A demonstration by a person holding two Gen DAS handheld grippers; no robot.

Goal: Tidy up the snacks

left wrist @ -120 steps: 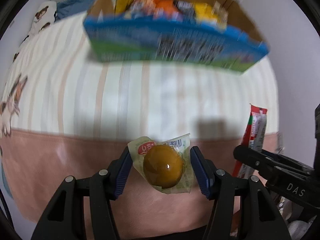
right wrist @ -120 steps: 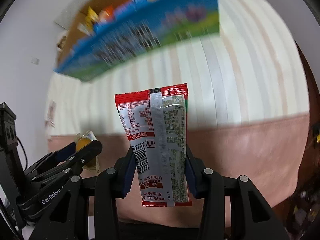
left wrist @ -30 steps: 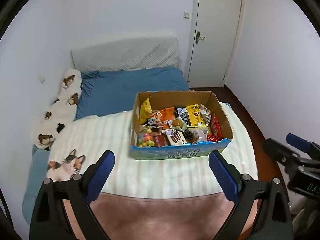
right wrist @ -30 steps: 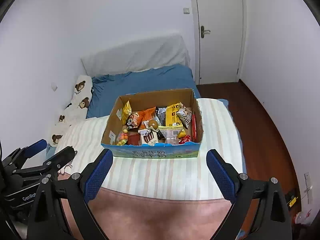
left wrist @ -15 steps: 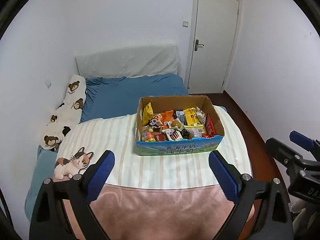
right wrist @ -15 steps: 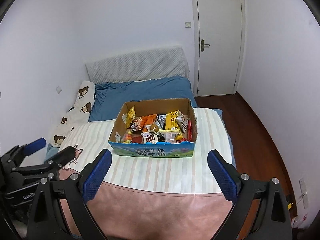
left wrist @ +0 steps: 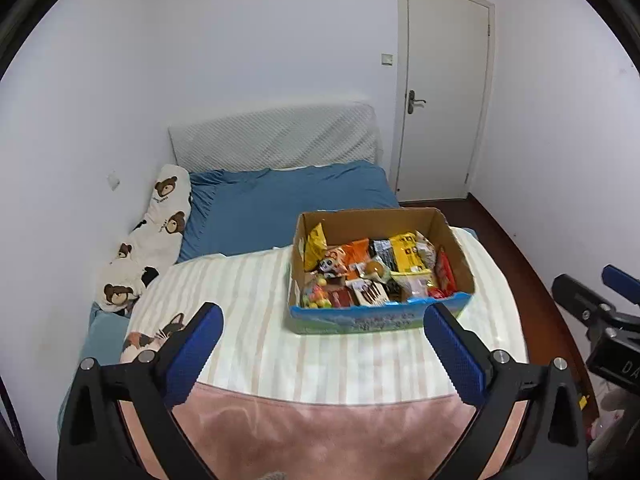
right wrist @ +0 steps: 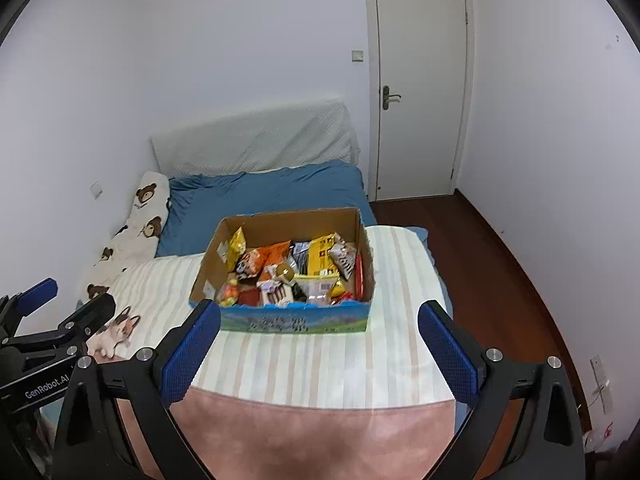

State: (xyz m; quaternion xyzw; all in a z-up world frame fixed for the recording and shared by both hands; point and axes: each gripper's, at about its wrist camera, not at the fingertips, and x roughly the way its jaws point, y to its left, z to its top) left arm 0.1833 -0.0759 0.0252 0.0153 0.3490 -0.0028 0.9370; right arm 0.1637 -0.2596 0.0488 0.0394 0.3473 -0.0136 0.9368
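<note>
Cardboard box [left wrist: 456, 240] now holds both snacks; left jaws opening empty, right jaws wide.

The box [left wrist: 382, 320] is brown cardboard with a smooth blue printed front, and the snack bags [left wrist: 372, 266] inside it are shiny, crinkly plastic. The bed [left wrist: 288, 204] has soft blue cloth, a striped blanket [left wrist: 320, 356] and a fuzzy pink blanket [left wrist: 320, 432], and the headboard [left wrist: 276, 140] wears a bumpy pale cover. The floor [right wrist: 492, 256] is dark shiny wood, the door [right wrist: 420, 88] is smooth and painted with a metal handle [right wrist: 389, 98], and the tongs [right wrist: 319, 346] are matt black plastic with rough blue pads [right wrist: 191, 350] and small shiny screws [right wrist: 493, 354].
</note>
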